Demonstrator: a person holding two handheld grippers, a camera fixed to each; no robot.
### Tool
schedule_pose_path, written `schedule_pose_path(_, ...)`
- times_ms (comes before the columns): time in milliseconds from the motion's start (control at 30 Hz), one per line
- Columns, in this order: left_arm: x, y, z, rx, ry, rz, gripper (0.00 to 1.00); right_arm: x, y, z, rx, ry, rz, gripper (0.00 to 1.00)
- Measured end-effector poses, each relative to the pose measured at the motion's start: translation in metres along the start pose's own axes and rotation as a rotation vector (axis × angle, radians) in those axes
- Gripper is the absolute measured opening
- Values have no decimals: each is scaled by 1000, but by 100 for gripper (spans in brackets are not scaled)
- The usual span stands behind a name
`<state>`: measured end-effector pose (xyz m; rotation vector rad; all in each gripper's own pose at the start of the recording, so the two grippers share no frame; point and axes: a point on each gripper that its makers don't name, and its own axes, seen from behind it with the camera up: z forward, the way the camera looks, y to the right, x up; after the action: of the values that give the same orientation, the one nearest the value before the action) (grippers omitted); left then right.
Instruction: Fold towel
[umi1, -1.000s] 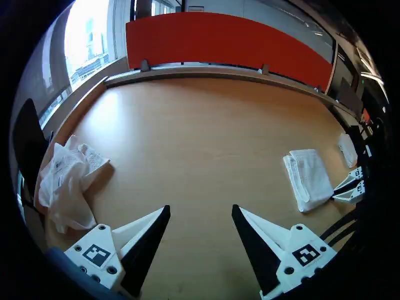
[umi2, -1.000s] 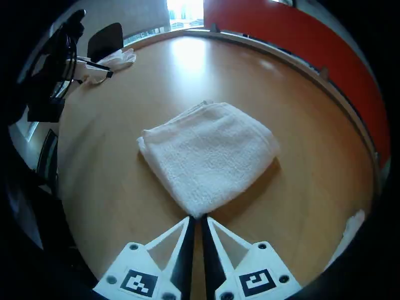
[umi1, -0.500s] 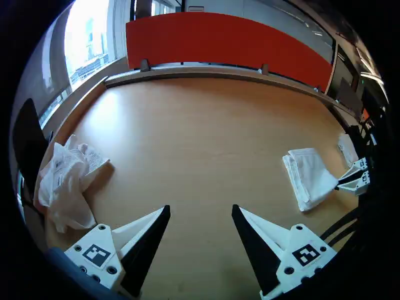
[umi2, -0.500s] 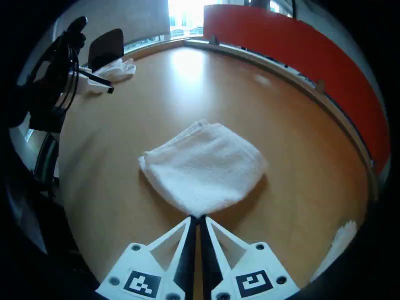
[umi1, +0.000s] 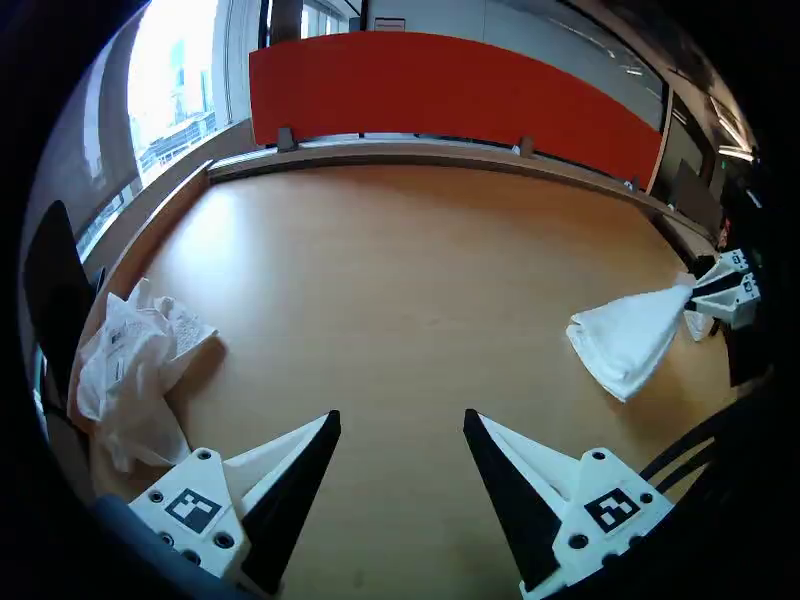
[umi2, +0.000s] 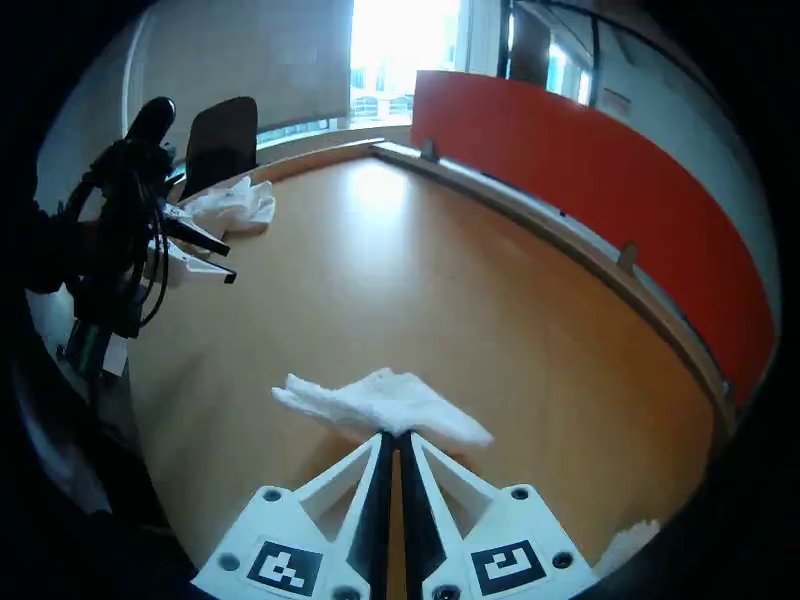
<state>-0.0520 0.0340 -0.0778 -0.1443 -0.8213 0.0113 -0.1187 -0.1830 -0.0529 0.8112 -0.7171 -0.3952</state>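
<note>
1. The right tongs (umi2: 397, 438) are pinching one corner of the white towel (umi2: 385, 405), their fingers pressed nearly together on the cloth at 6 o'clock in the right gripper view.
2. In the left gripper view the same towel (umi1: 628, 338) is hanging at 3 o'clock, drawn up to a point where the right tongs (umi1: 700, 290) are gripping it and widening toward its low end near the worktop (umi1: 400, 270). Whether that low end is touching the wood, I cannot tell.
3. The left tongs (umi1: 400, 420) are standing wide apart at 6 o'clock of their own view, holding nothing and hovering over bare wood.
4. In the right gripper view the left tongs (umi2: 228, 265) are showing at 9 o'clock, well apart from the towel.
5. A crumpled pile of white cloths (umi1: 130, 365) is lying at 8 o'clock in the left gripper view, by the worktop's edge.
6. A red partition (umi1: 450, 95) is running along the far side at 12 o'clock.
</note>
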Motion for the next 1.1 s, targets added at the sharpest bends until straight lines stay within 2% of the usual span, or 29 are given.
schedule_pose_path(200,5,2,0,-5,10,-9,91,40,7,-12,2,64,1,5)
schedule_pose_path(400,10,5,0,-10,16,0,91,61,19,-24,-12,91,-11,5)
schedule_pose_path(800,16,11,2,-21,23,9,91,68,39,-36,-33,90,-22,5)
schedule_pose_path(1100,19,13,1,-25,28,14,91,65,68,-50,-54,78,-22,5)
